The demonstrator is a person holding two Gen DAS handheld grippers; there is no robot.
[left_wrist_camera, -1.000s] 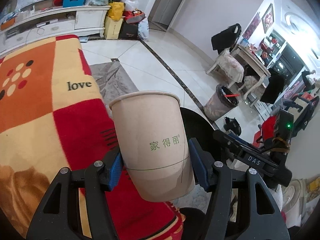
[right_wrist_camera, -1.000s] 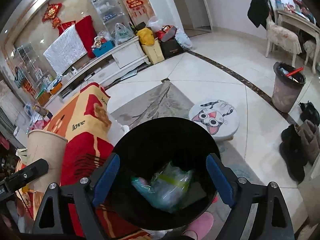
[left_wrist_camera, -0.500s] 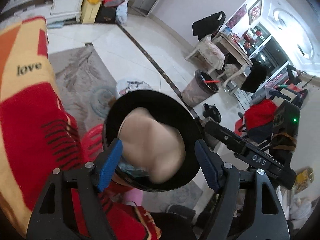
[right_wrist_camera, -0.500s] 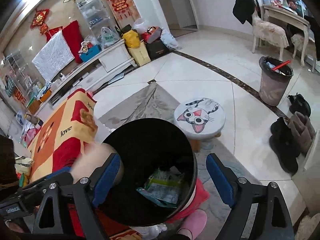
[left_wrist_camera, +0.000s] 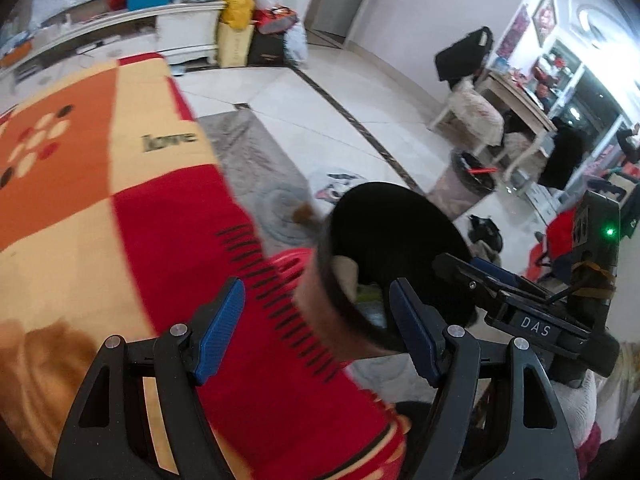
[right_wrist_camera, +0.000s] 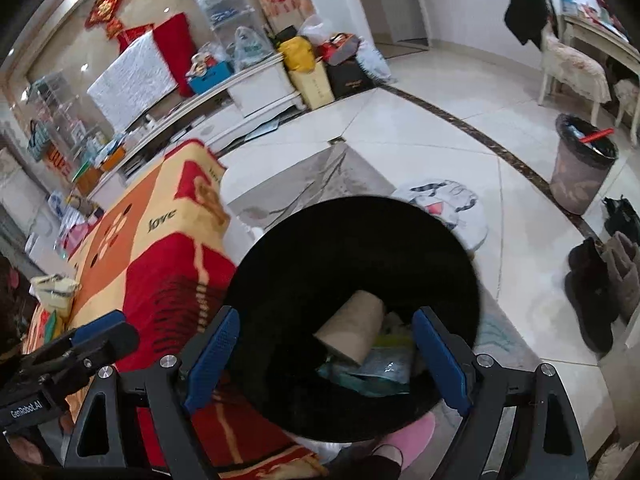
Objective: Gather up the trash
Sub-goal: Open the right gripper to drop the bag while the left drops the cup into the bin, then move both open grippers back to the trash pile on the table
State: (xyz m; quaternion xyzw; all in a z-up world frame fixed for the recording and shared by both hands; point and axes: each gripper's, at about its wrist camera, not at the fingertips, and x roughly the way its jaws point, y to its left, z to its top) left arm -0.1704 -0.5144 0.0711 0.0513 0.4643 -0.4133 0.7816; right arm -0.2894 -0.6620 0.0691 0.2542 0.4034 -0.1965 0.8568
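A brown paper cup (right_wrist_camera: 352, 328) lies on its side inside the black bin (right_wrist_camera: 340, 248), on top of greenish plastic wrappers (right_wrist_camera: 380, 368). My right gripper (right_wrist_camera: 326, 356) stands open over the bin's mouth, its blue pads touching nothing. In the left wrist view the bin (left_wrist_camera: 400, 224) sits to the right, and a bit of the cup (left_wrist_camera: 346, 272) shows just inside its near rim. My left gripper (left_wrist_camera: 316, 332) is open and empty, over the blanket's edge beside the bin. The right gripper (left_wrist_camera: 480, 276) reaches in from the right at the bin's far rim.
A red, orange and cream "love" blanket (left_wrist_camera: 120, 200) covers the surface on the left. A red stool (left_wrist_camera: 288, 264) is under the bin. On the tiled floor are a cat-face stool (right_wrist_camera: 452, 204), a grey wastebasket (right_wrist_camera: 580, 168), boots (right_wrist_camera: 600, 280) and a person's pink slipper (right_wrist_camera: 416, 436).
My left gripper opened and let go of the paper cup, which dropped into the black bin. It then swung back left over the blanket. The right gripper stayed open over the bin.
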